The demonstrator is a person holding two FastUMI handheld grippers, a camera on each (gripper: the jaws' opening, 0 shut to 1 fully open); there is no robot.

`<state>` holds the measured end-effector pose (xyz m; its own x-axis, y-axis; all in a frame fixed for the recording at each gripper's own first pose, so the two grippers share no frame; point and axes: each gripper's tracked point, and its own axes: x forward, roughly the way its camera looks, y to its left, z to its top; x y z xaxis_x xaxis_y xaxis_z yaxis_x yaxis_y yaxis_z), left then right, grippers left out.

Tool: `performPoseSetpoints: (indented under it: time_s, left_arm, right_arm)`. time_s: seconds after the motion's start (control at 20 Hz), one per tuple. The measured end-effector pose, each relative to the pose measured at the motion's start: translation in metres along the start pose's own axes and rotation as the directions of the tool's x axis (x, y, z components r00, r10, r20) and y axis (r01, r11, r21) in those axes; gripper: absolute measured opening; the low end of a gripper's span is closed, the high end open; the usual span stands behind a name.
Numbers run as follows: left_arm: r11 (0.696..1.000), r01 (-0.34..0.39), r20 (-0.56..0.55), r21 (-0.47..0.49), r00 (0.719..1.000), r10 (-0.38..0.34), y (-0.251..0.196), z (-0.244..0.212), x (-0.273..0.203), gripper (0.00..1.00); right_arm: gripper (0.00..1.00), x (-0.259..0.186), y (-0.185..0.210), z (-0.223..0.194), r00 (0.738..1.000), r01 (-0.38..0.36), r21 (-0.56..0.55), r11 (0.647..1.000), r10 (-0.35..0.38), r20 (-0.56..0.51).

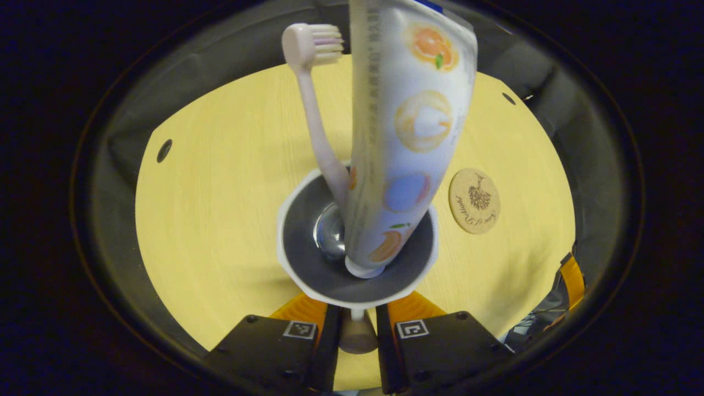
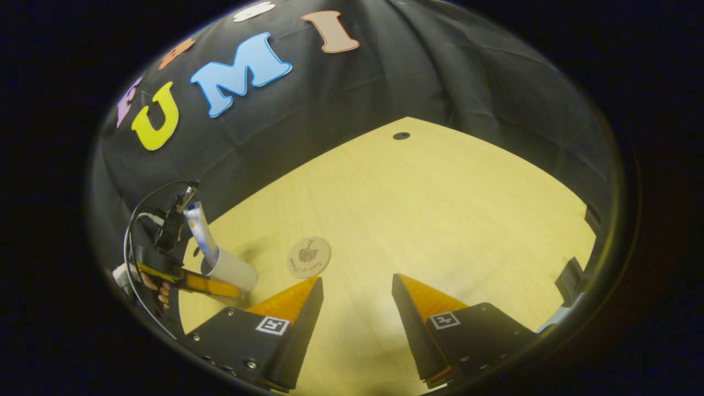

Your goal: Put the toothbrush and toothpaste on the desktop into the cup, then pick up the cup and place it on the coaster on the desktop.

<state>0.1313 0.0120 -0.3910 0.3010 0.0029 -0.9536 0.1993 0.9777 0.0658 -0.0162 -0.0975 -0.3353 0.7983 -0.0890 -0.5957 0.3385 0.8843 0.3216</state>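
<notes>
A white cup [image 1: 308, 278] with a grey inside holds a pale pink toothbrush [image 1: 316, 110], head up, and a white toothpaste tube [image 1: 412, 132] printed with fruit, cap down. My left gripper [image 1: 356, 311] is shut on the cup's near wall. In the right gripper view the cup [image 2: 231, 269] leans at the far left in the left gripper [image 2: 212, 286]; I cannot tell whether it touches the table. The round wooden coaster [image 1: 474, 201] lies just right of the cup, bare. My right gripper [image 2: 356, 286] hangs open over the table, close to the coaster [image 2: 309, 257].
The pale wooden table [image 1: 220, 192] has small dark holes near its edges [image 1: 164, 149] [image 2: 401, 135]. A hand [image 2: 157, 289] and a looping cable [image 2: 132, 231] sit behind the left gripper. Black cloth walls close the booth.
</notes>
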Motion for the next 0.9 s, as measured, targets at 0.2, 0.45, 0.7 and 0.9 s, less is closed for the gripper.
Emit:
performPoseSetpoints:
  time_s: [0.2, 0.45, 0.7, 0.9]
  left_arm:
    - [1.000, -0.013, 0.010, 0.005, 1.000, 0.013, 0.002, -0.001, 0.002, 0.36]
    - [1.000, 0.007, 0.033, 0.007, 0.999, -0.007, -0.007, 0.004, 0.003, 0.34]
    - [0.994, 0.003, 0.073, 0.111, 0.997, -0.011, -0.029, 0.020, -0.015, 0.34]
    - [0.983, 0.045, 0.075, 0.176, 0.995, -0.059, -0.074, 0.028, -0.016, 0.34]
  right_arm:
    - [0.77, 0.006, 0.001, -0.002, 1.000, -0.007, -0.004, 1.000, 0.007, -0.021]
    - [0.77, 0.014, 0.000, 0.008, 1.000, -0.011, 0.002, 1.000, 0.011, -0.023]
    - [0.77, 0.014, -0.007, 0.007, 1.000, -0.003, 0.016, 1.000, 0.003, -0.026]
    - [0.77, 0.009, -0.016, 0.008, 1.000, 0.006, 0.031, 1.000, -0.005, -0.023]
